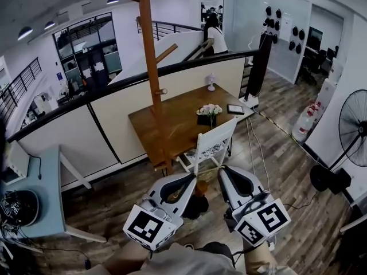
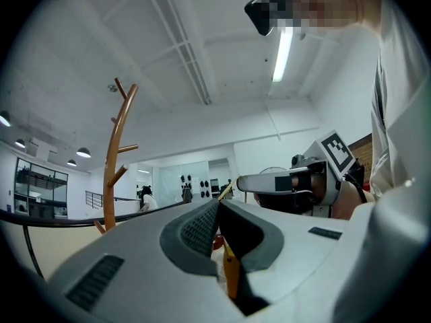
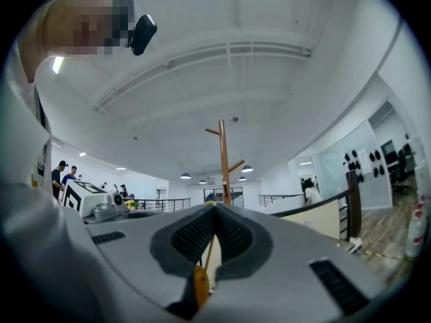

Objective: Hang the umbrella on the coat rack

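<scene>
Both our left gripper (image 2: pixel 217 204) and right gripper (image 3: pixel 214 206) are clenched on nothing, and we judge the dark folded umbrella (image 1: pixel 194 207), seemingly on the floor (image 1: pixel 287 171) between them, light and floppy, best taken by its brown handle (image 1: pixel 200 187).

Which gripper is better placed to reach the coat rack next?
Left, probably. In the head view the left gripper sits just below the foot of the coat rack, while the right gripper lies further aside. Both are shut.

Coat rack (image 1: pixel 148 44) pole ahead, white chair (image 1: pixel 215 137) beside, table (image 1: pixel 172 119) behind
</scene>
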`<state>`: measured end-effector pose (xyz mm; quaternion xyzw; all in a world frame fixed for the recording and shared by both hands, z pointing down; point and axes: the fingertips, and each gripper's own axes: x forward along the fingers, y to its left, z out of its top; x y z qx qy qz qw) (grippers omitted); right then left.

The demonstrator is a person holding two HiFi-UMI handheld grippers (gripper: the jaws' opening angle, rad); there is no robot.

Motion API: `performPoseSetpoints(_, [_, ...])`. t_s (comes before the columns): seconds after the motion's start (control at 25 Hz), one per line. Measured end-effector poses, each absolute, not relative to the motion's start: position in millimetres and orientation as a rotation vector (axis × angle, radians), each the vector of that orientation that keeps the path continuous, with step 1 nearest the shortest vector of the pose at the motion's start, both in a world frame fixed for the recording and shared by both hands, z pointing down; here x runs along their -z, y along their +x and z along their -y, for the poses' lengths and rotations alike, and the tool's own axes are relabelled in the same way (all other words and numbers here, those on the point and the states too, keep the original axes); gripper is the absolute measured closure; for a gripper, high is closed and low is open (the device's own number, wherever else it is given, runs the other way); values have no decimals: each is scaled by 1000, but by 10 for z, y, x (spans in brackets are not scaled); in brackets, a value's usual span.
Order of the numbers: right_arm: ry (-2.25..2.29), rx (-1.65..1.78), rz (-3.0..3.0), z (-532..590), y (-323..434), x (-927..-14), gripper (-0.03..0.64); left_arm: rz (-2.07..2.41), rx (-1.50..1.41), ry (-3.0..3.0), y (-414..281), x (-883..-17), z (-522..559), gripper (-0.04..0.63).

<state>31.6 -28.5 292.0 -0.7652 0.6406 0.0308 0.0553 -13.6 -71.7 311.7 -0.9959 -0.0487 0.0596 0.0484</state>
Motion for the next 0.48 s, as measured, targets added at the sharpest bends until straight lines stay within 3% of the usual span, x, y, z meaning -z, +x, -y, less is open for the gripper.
performPoseSetpoints(0.48, [-2236,-153,-2040,862,1023,-2802,614,64,-216,-3009,554,-2978,1292,588])
